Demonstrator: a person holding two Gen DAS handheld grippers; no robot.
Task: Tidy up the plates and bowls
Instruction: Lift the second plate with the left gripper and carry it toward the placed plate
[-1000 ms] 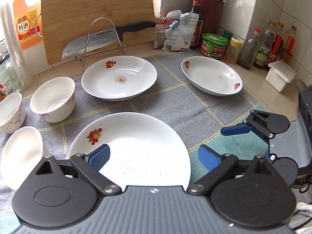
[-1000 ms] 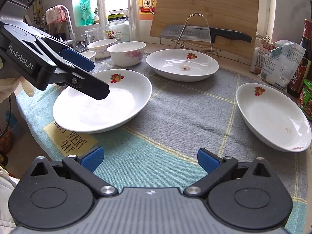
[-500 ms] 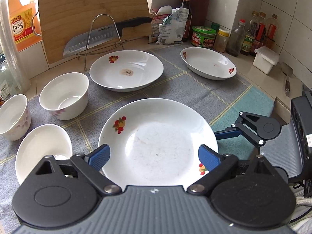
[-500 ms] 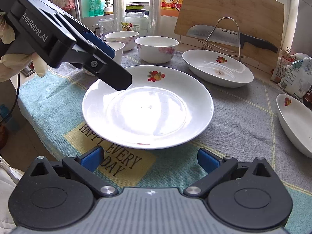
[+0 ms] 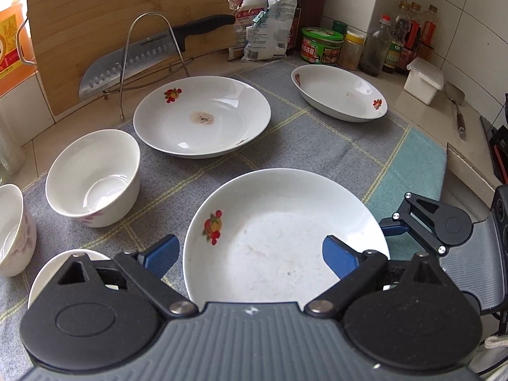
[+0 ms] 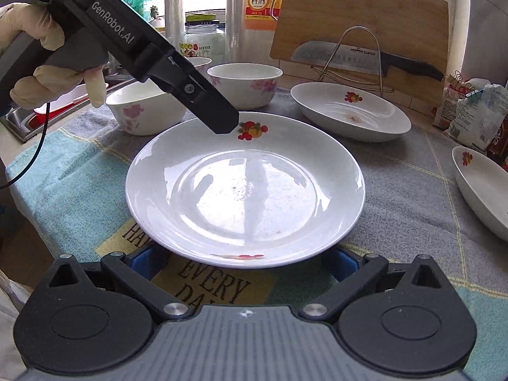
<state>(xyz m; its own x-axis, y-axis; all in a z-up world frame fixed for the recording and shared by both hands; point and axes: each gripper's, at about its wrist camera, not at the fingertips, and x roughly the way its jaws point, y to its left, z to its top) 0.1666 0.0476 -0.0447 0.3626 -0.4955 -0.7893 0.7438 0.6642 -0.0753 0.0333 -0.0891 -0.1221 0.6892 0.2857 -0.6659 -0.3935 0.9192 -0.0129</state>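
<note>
The worktop [image 6: 412, 190] carried a cloth. Near its front edge lay the nearest plate [image 6: 244, 190]. The left gripper [image 5: 250, 254] hung over it, jaws spread wide. The right gripper [image 6: 244, 262] sat at the plate's front rim, jaws spread, pads apparently not touching it.

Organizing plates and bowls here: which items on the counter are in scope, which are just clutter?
In scope:
- near plate, between both open hand-held grippers: left, right
- stained plate
- oval dish
- three bowls, e.g.

Clutter:
- knife on wire rack
- cutting board
- sauce bottles, green-lid jar
- white container
</note>
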